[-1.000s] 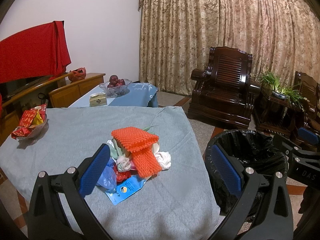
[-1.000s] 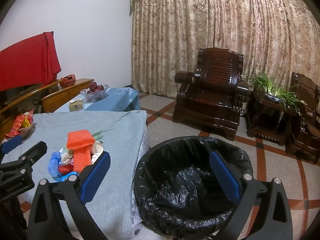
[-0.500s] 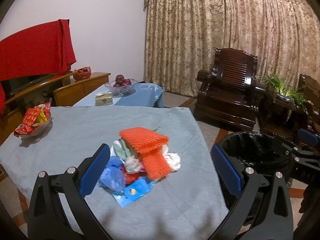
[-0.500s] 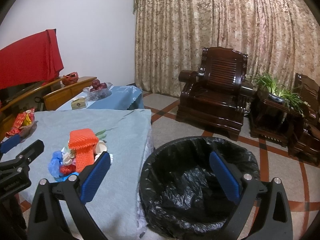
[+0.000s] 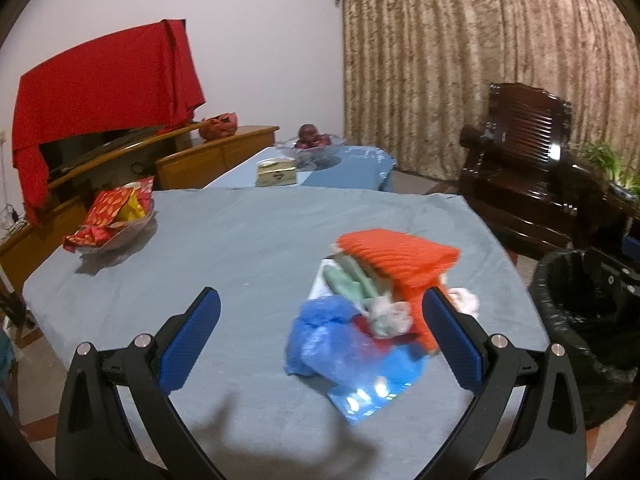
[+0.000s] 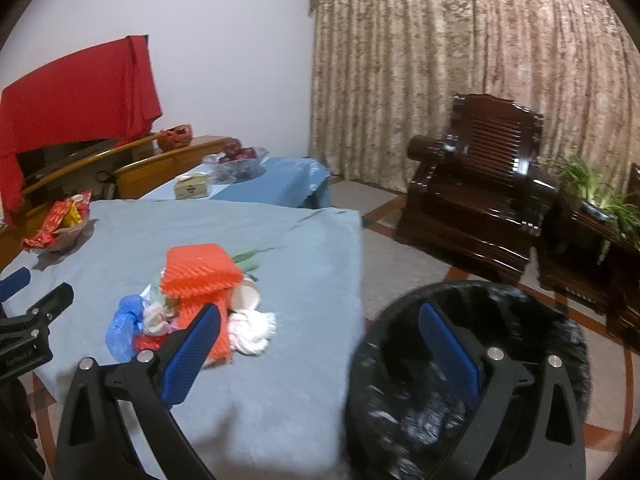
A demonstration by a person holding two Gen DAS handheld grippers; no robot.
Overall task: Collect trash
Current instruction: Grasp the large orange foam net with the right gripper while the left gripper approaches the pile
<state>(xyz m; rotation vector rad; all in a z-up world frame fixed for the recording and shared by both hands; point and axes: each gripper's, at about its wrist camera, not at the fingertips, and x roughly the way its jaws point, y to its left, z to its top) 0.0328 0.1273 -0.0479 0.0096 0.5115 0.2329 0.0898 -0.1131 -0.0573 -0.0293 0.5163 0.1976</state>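
A heap of trash lies on the grey-blue tablecloth (image 5: 248, 248): orange foam netting (image 5: 400, 256) (image 6: 200, 272) on top, a crumpled blue plastic bag (image 5: 320, 336) (image 6: 122, 326), a shiny blue wrapper (image 5: 372, 388), white tissue (image 6: 252, 328) and a paper cup (image 6: 248, 298). My left gripper (image 5: 320, 340) is open, low over the table, its right finger beside the heap. My right gripper (image 6: 320, 352) is open too, straddling the table edge, above a bin lined with a black bag (image 6: 468, 380) (image 5: 588, 320) on the floor to the right.
A glass dish of red and yellow snack packets (image 5: 112, 216) (image 6: 60, 220) sits at the table's far left. Beyond are a lower table with a fruit bowl (image 5: 312, 144) and tissue box (image 5: 276, 172), a sideboard, a dark wooden armchair (image 6: 480, 188) and a plant.
My left gripper has moved forward and right towards the heap, which now looks larger and lies between its fingers. My right gripper has shifted left, so the table fills more of its view.
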